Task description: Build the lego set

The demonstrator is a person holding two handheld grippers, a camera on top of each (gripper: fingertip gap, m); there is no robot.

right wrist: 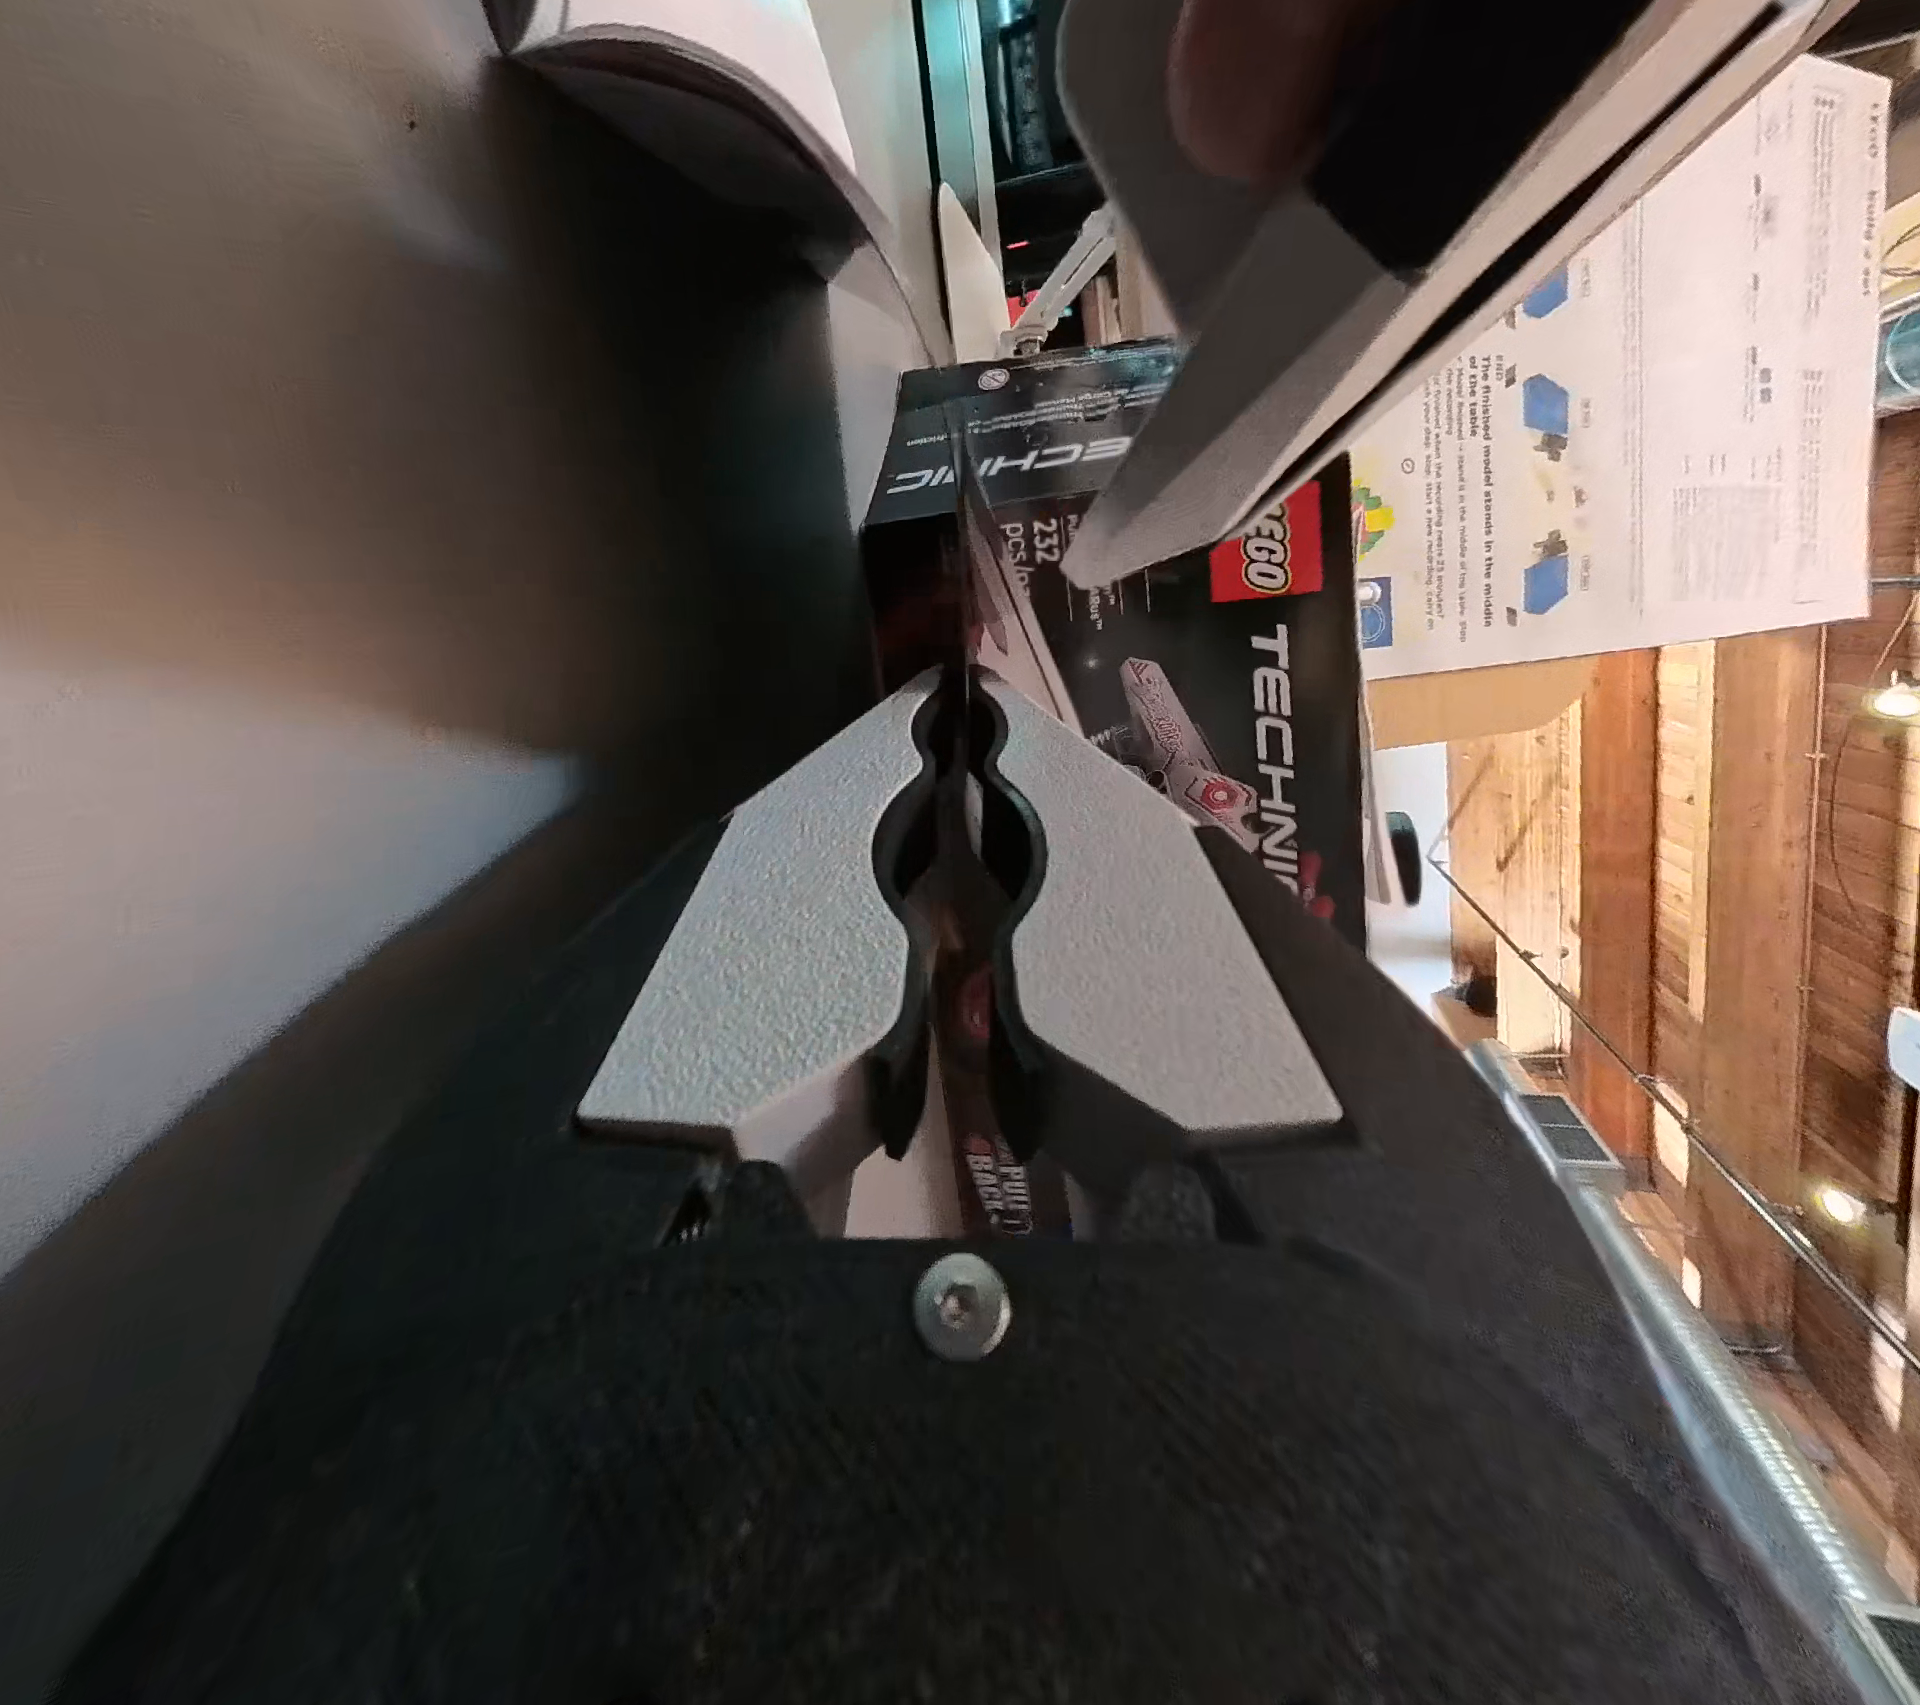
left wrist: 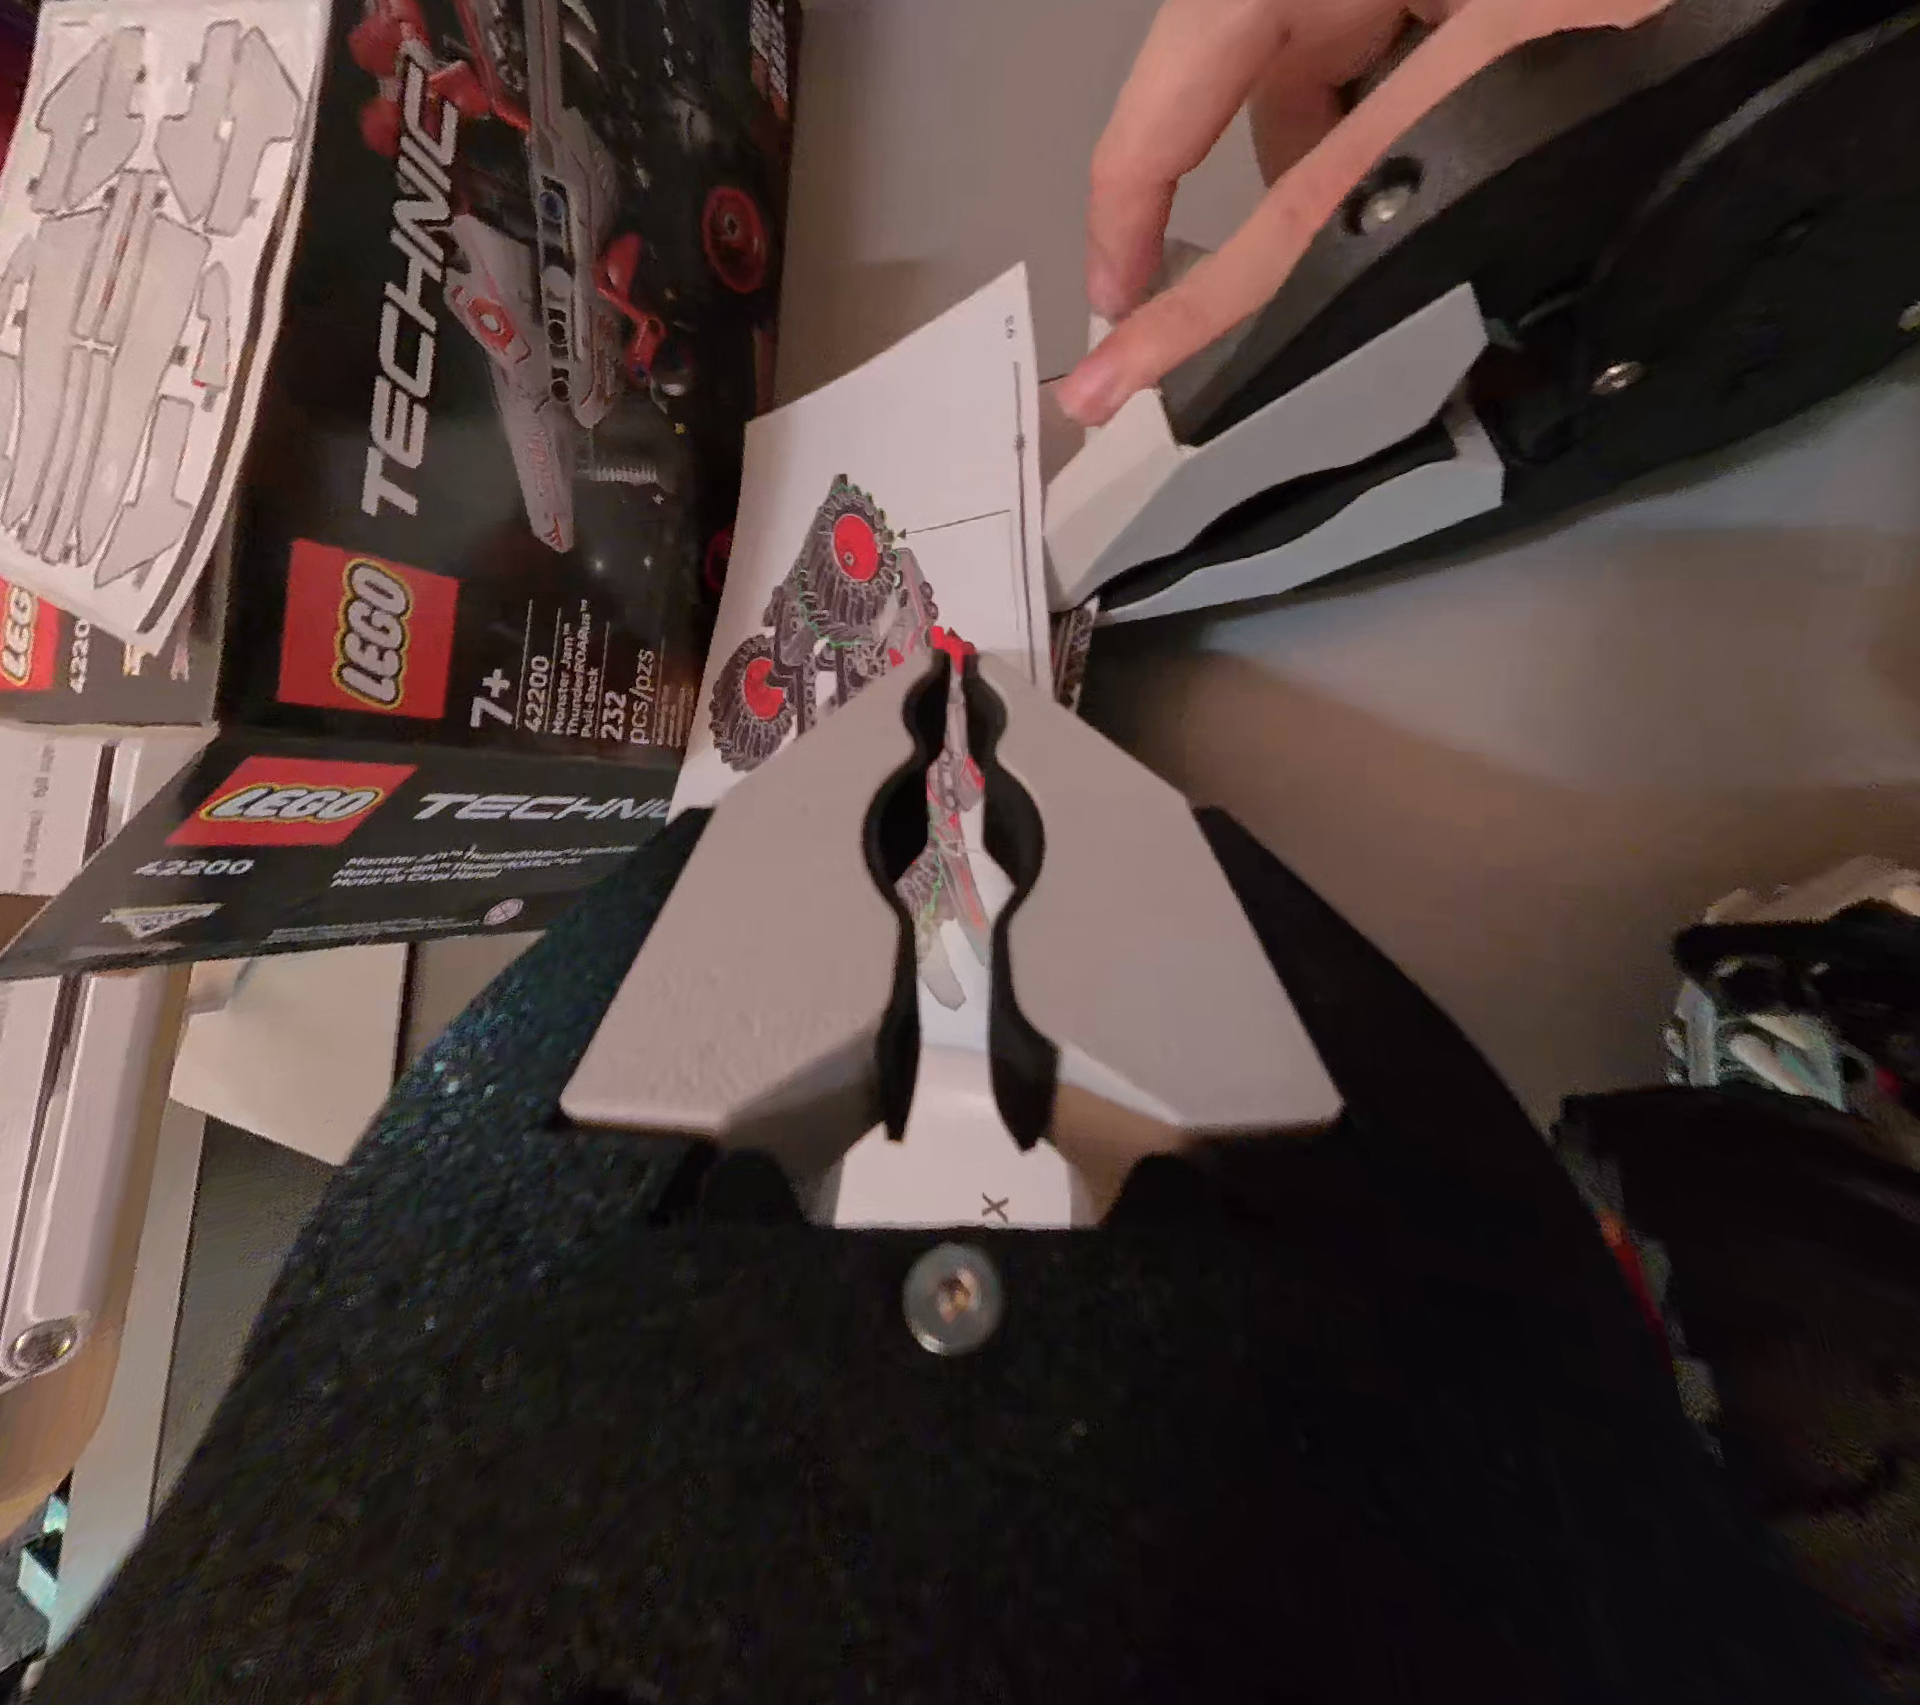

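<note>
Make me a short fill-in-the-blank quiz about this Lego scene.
1. The page held in the left gripper shows a truck with ___ wheel hubs.
2. The box beside it is mostly ___.
3. In the left wrist view, the sticker sheet lies to the ___ of that box.
4. The right gripper is ___ on a thin printed sheet.

Missing words: red; black; left; shut

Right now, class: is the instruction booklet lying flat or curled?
Curled. The instruction booklet arcs upward off the table, pinched between the left gripper fingers; its far page edge stands raised.
</note>
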